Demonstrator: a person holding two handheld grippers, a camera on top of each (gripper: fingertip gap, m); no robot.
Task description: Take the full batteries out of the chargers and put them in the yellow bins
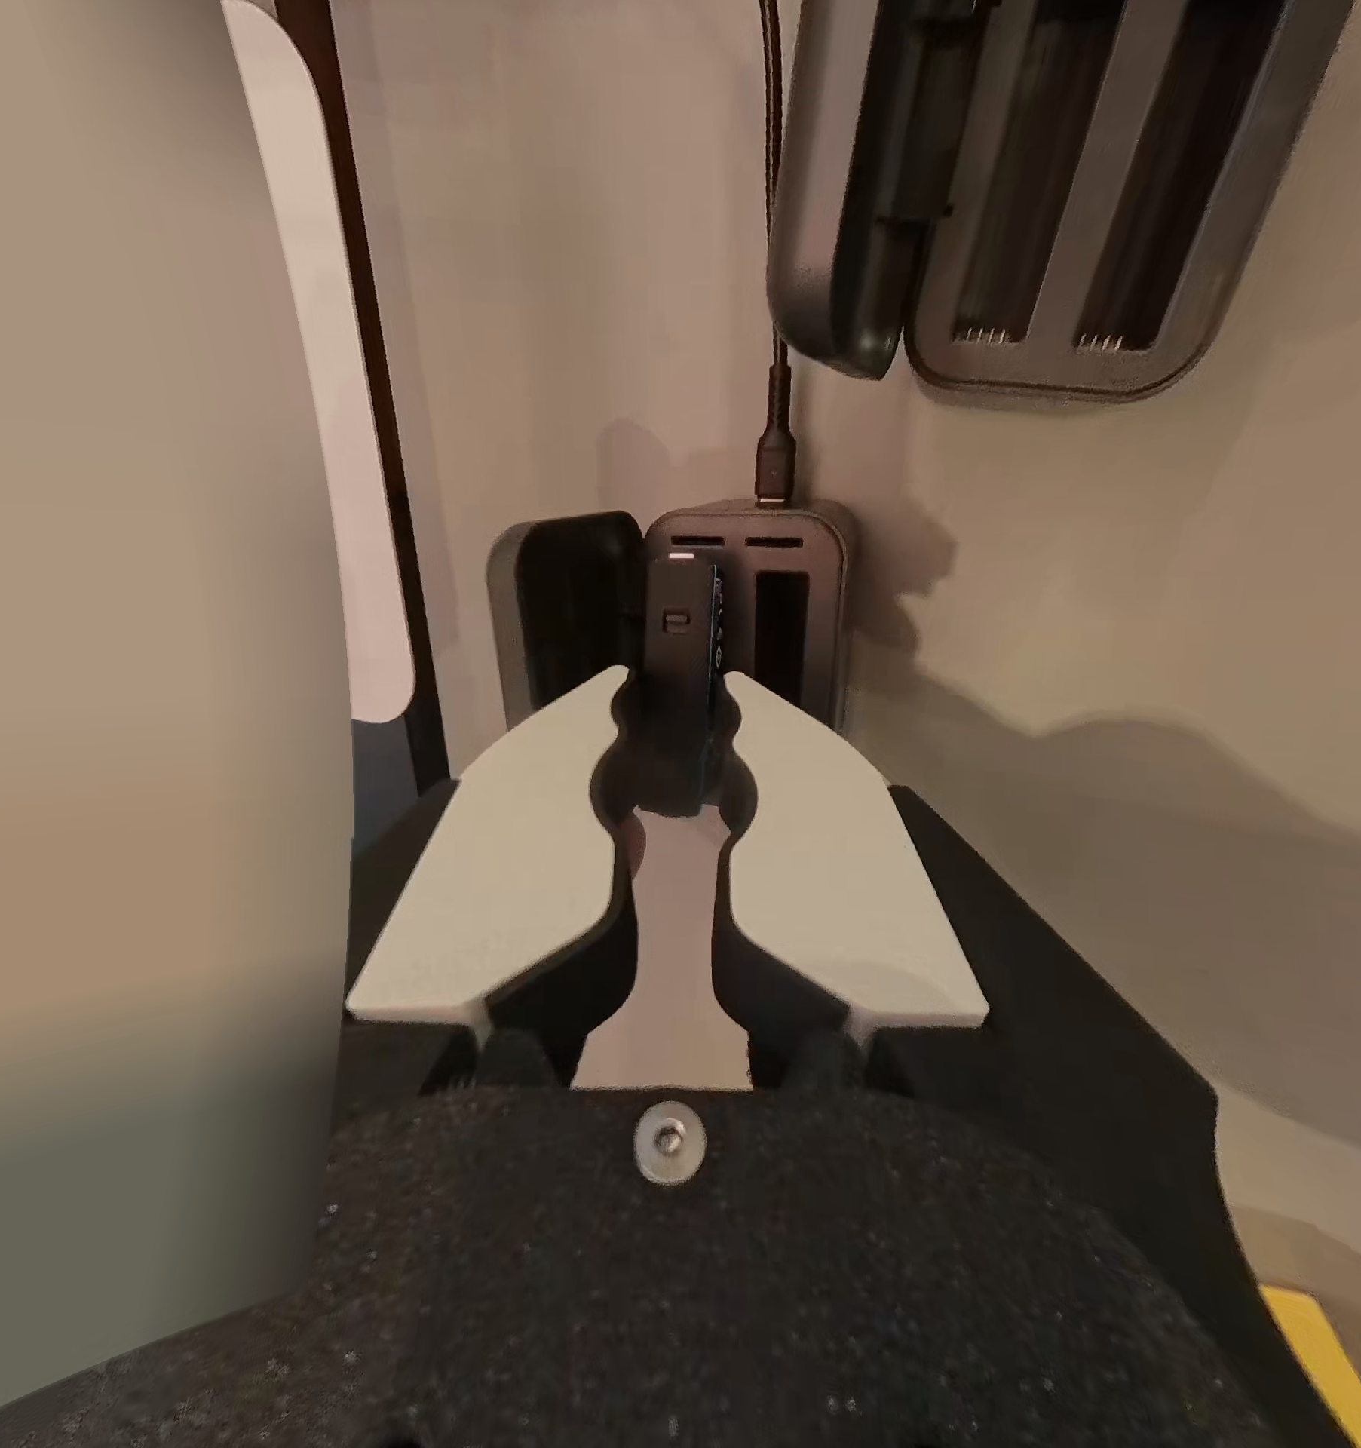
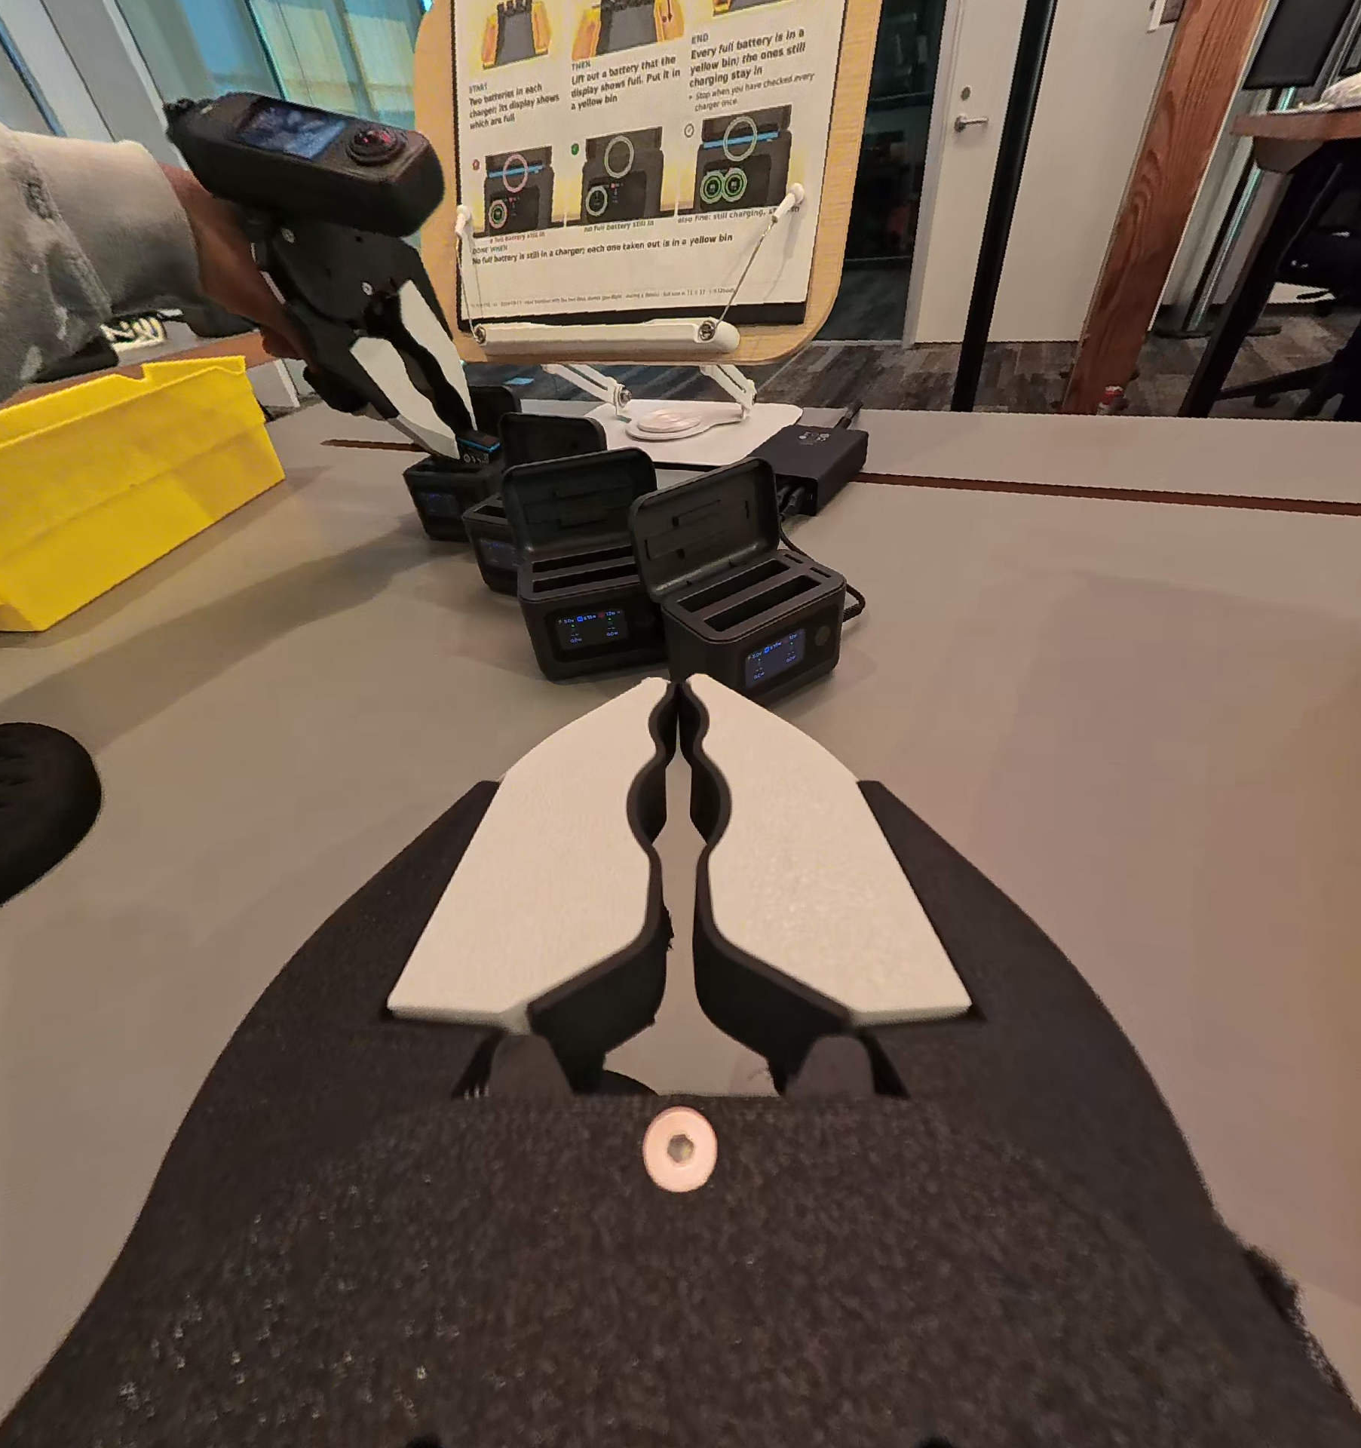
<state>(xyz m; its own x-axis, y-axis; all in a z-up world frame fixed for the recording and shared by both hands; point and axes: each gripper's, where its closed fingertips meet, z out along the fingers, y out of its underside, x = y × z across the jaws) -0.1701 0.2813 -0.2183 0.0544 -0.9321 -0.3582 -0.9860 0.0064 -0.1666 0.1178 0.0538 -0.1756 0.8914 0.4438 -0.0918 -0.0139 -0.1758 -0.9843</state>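
Note:
My left gripper is shut on a black battery with a blue side label, raised partly out of the left slot of an open charger; the charger's right slot is empty. In the right wrist view the left gripper points down over the farthest charger, holding the battery. My right gripper is shut and empty, low over the table before the nearest charger, whose slots are empty. A yellow bin stands at the left.
Several open chargers stand in a diagonal row, one beside the nearest; another shows with empty slots. A cable plugs into the held charger. An instruction board on a stand, a black power brick and a black pad are around. Tip to tip, the grippers are about 35 cm apart.

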